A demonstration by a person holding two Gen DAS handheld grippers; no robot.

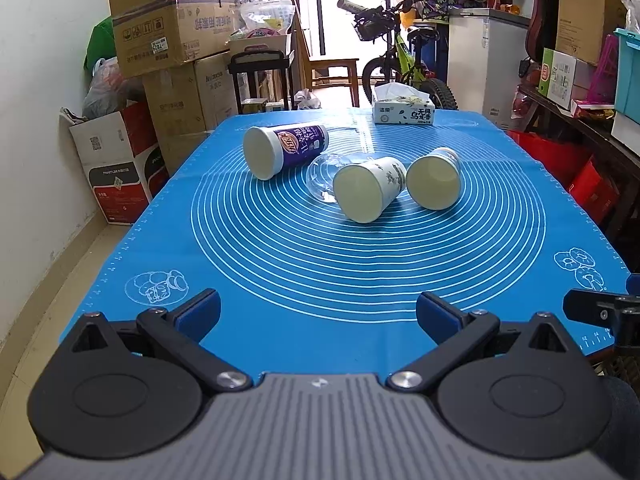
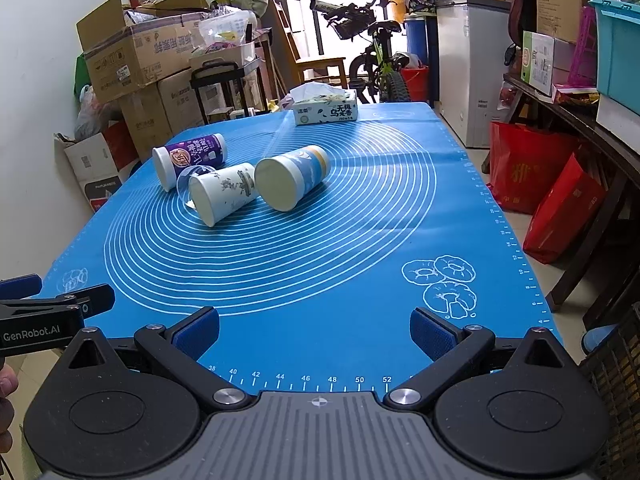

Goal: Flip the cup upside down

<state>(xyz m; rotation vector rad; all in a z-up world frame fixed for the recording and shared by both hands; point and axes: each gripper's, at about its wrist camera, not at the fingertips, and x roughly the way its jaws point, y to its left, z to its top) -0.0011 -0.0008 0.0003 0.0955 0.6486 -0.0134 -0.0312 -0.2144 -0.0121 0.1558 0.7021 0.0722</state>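
Four cups lying on their sides near the middle of a blue silicone baking mat (image 1: 280, 280) (image 2: 320, 264) printed with pale concentric rings, well ahead of both tools.

Left gripper (image 1: 318, 312), black-armed with blue textured pads: spread wide, empty, hovering over the near edge of the mat. Right gripper (image 2: 315, 330), same build: likewise spread wide and holding nothing, over the ruler markings at the near edge. Seen from the right wrist, the left tool's black arm at the far left border.

Farthest left, a purple-and-white paper cup (image 1: 284, 150) (image 2: 190, 158), smooth printed wall, pale cream mouth turned toward the cameras and slightly leftward, long axis running away toward the far right. Just beside it, a clear plastic cup (image 1: 324, 178) (image 2: 186, 184), glossy and see-through, partly hidden behind its neighbour; direction of its axis hard to tell. Touching or nearly touching that, a white paper cup with grey ink-style print (image 1: 368, 190) (image 2: 224, 192), tapered, mouth toward the cameras, base pointing away. Rightmost, a blue-and-white paper cup with an orange band (image 1: 434, 178) (image 2: 292, 178), also mouth forward, base away and to the right, close beside the white one.

At the far edge, a white tissue box (image 1: 403, 110) (image 2: 326, 108).
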